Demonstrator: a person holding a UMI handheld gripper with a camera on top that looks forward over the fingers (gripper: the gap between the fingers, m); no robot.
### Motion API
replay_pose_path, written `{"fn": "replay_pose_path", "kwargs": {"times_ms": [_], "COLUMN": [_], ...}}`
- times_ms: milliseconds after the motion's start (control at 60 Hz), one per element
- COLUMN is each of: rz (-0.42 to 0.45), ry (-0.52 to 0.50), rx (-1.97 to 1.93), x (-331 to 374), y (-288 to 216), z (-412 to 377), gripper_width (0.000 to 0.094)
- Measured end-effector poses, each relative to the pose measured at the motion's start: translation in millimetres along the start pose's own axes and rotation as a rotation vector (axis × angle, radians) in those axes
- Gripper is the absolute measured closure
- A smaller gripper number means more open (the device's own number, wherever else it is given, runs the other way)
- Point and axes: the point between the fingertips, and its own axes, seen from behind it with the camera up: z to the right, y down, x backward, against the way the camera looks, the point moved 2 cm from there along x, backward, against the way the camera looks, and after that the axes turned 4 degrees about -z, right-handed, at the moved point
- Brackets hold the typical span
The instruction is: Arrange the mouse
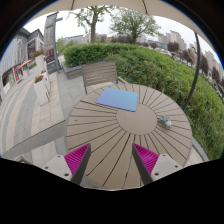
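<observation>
A round slatted wooden table (110, 130) lies ahead of me. A light blue mouse pad (118, 99) rests flat on its far side. A small grey mouse (165, 122) sits on the table's right part, apart from the pad. My gripper (112, 158) hovers over the near edge of the table, well short of both. Its two fingers with magenta pads (77, 157) stand wide apart with nothing between them.
A wooden chair (99, 73) stands behind the table. A white chair (42, 88) stands on the paved terrace to the left. A grassy hedge (150, 62) rises behind and to the right, with trees and buildings beyond.
</observation>
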Motion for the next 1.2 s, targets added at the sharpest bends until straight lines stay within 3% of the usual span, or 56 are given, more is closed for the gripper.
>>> {"fn": "replay_pose_path", "kwargs": {"times_ms": [400, 617, 917, 1200], "rz": [0.014, 0.049, 0.166, 0.187], "ry": [0.252, 0.339, 0.365, 0.329], "rx": [-0.183, -0.216, -0.205, -0.169], "x": [-13.7, -20.0, -82.3, -156.1], "y": [18.5, 32.1, 22.3, 3.3], "z": [151.3, 209.3, 265.2, 300.2], "gripper_width": [0.0088, 0.0084, 0.0086, 0.0082]}}
